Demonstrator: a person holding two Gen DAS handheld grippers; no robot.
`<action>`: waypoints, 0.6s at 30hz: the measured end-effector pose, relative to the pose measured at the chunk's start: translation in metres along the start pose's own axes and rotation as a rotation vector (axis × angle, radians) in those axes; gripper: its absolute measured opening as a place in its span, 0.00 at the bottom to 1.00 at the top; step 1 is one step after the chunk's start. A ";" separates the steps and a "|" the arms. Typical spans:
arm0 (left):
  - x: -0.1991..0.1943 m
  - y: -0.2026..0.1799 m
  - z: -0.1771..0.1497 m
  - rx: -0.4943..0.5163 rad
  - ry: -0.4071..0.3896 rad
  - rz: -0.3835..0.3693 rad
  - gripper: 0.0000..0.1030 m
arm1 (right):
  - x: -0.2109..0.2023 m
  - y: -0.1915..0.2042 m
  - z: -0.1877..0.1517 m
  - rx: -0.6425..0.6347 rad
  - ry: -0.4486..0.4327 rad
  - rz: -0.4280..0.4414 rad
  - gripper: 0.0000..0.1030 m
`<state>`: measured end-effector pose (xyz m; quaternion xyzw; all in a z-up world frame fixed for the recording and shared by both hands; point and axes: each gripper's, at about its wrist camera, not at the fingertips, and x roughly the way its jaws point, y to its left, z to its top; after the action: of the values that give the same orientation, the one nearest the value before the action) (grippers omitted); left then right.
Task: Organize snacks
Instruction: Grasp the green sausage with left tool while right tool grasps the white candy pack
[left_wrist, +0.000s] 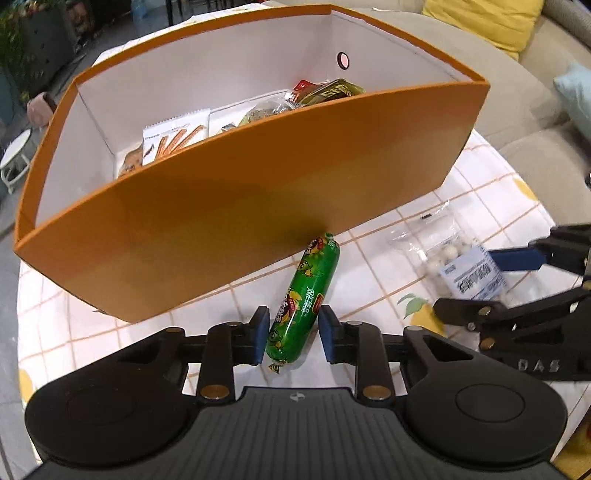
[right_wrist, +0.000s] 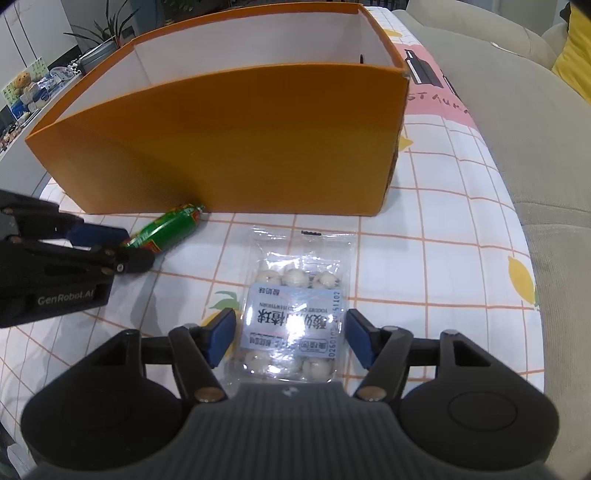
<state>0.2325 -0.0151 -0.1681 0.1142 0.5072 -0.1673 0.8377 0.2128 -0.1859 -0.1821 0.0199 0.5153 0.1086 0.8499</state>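
Observation:
A green sausage snack (left_wrist: 314, 273) lies on the checked tablecloth, its far tip against the front wall of the orange box (left_wrist: 258, 221). My left gripper (left_wrist: 293, 334) is shut on its near half, a blue pad pressing each side. From the right wrist view that same gripper (right_wrist: 135, 249) holds the sausage (right_wrist: 170, 225) near the box (right_wrist: 240, 147). A clear packet of white balls (right_wrist: 295, 291) lies flat between the pads of my right gripper (right_wrist: 291, 332), which stands open around it. The left wrist view shows the packet (left_wrist: 443, 254) and right gripper (left_wrist: 480, 284) at the right.
Several snack packs (left_wrist: 177, 136) lie inside the white-lined box. The tablecloth (right_wrist: 443, 258) has orange grid lines and lemon prints. A beige sofa (right_wrist: 517, 110) with a yellow cushion (left_wrist: 491, 18) borders the table on the right. A small white stool (left_wrist: 14, 155) stands far left.

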 end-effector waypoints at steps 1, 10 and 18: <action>0.001 0.000 0.000 0.001 -0.002 0.000 0.32 | 0.000 0.000 0.000 -0.001 -0.001 0.001 0.62; 0.011 -0.008 0.007 -0.007 -0.012 -0.004 0.43 | -0.003 0.002 -0.003 -0.016 -0.010 0.000 0.68; 0.014 -0.020 0.010 -0.009 -0.035 0.000 0.41 | -0.005 0.006 -0.006 -0.046 -0.018 -0.014 0.62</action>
<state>0.2385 -0.0391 -0.1765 0.1077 0.4933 -0.1669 0.8469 0.2040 -0.1811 -0.1802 -0.0022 0.5050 0.1140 0.8556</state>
